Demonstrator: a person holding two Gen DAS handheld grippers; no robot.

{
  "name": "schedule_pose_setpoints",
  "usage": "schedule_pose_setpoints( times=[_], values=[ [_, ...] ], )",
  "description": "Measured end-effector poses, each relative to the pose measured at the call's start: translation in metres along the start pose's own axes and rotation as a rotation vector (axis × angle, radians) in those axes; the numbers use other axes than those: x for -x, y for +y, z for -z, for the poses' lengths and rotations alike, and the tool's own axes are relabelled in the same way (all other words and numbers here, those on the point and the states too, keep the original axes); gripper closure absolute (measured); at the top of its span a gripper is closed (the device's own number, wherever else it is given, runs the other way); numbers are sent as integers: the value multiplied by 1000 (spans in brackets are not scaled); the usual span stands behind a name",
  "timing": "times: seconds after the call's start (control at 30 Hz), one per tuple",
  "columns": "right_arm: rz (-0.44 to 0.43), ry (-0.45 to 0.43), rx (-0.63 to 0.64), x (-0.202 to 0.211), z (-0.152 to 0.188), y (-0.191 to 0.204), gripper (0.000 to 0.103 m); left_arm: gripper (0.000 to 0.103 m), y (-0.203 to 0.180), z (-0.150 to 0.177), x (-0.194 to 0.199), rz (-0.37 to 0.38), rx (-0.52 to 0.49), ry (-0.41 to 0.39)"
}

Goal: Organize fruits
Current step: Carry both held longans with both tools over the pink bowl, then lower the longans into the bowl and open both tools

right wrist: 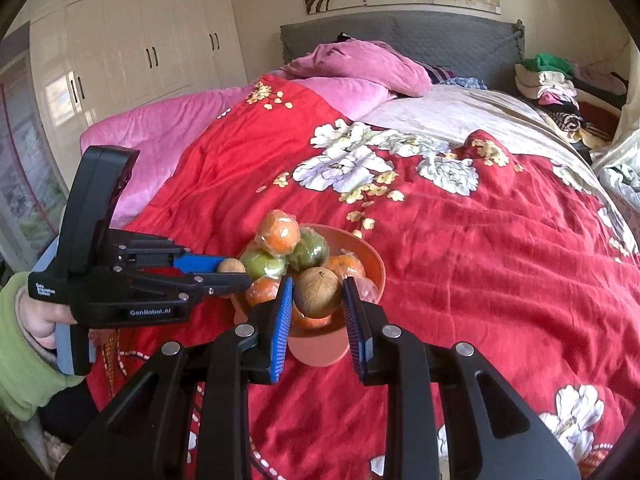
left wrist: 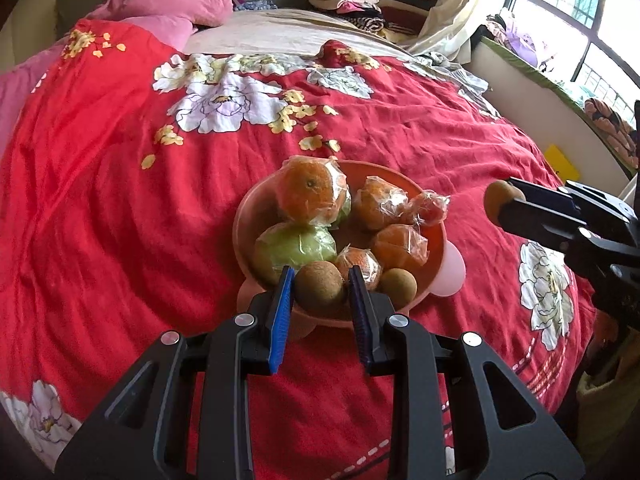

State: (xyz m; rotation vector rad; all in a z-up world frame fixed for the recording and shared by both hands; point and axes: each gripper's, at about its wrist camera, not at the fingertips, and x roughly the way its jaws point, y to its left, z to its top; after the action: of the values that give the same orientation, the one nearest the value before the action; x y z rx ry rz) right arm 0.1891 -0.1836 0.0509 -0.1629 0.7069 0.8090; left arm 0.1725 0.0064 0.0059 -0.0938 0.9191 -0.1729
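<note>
An orange-pink bowl (left wrist: 434,246) sits on the red flowered bedspread and holds wrapped oranges (left wrist: 310,192), a wrapped green fruit (left wrist: 296,246) and a brown kiwi (left wrist: 398,282). My left gripper (left wrist: 320,276) is shut on a brown kiwi (left wrist: 320,288) at the bowl's near rim; it shows in the right wrist view (right wrist: 236,272) too. My right gripper (right wrist: 318,292) is shut on another kiwi (right wrist: 318,292) just above the bowl (right wrist: 374,264). In the left wrist view that gripper (left wrist: 504,204) is right of the bowl with its kiwi (left wrist: 500,196).
The bed has pink pillows (right wrist: 360,66) and a pink blanket (right wrist: 160,128) at the far left. Folded clothes (right wrist: 552,84) are stacked at the far right. A window ledge (left wrist: 552,92) runs along the right. White wardrobes (right wrist: 132,40) stand behind.
</note>
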Motion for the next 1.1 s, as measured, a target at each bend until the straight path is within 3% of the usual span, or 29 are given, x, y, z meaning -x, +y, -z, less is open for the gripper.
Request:
schedule_pose_setpoints(
  times=[1.1],
  values=[
    [-31,129,96,-69,-23,6,79,83,4,0,-3,14,1,1]
  ],
)
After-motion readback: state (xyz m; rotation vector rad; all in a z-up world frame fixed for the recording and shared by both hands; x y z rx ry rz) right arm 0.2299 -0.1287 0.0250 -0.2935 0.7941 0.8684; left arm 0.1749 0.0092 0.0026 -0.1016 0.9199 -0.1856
